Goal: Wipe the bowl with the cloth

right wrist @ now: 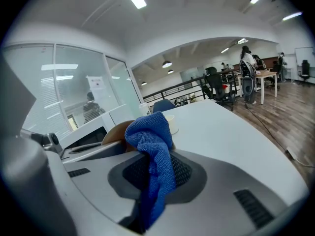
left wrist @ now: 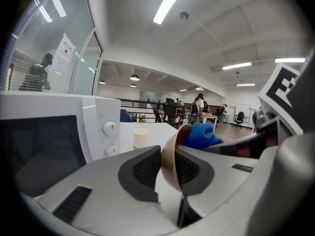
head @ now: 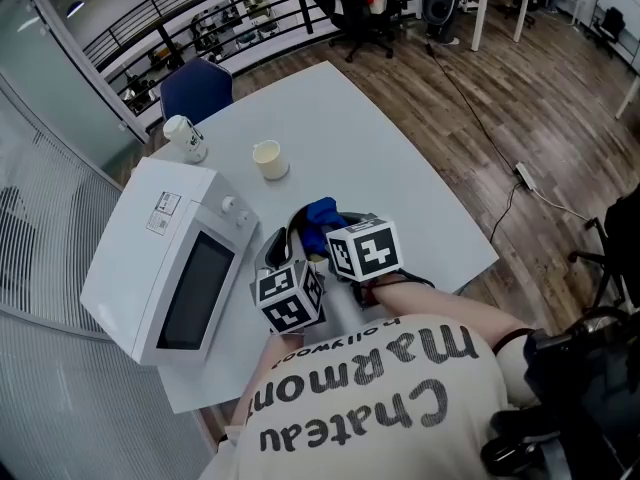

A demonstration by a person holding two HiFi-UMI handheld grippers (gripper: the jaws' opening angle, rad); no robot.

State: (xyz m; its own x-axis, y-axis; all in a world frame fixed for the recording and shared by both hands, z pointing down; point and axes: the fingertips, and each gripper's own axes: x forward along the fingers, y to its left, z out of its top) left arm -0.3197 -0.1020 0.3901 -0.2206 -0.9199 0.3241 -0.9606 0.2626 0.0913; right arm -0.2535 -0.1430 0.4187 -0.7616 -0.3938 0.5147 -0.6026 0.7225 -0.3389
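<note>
My left gripper (left wrist: 167, 170) is shut on the rim of a tan bowl (left wrist: 170, 154), which stands tilted on edge between the pads. In the head view the bowl (head: 284, 240) hangs just above the white table (head: 400, 188), near its front edge, beside the microwave. My right gripper (right wrist: 157, 175) is shut on a blue cloth (right wrist: 153, 149) whose bunched top pokes into the bowl (right wrist: 114, 132). The cloth (head: 321, 215) shows blue in the head view, between the two marker cubes and the bowl. From the left gripper view, the cloth (left wrist: 199, 135) sits inside the bowl's mouth.
A white microwave (head: 165, 268) stands on the table's left, close to the left gripper. Farther back on the table are a cream cup (head: 269, 159) and a white bottle (head: 186, 138). A blue chair (head: 197, 90) stands behind the table. The table's right edge drops to a wooden floor.
</note>
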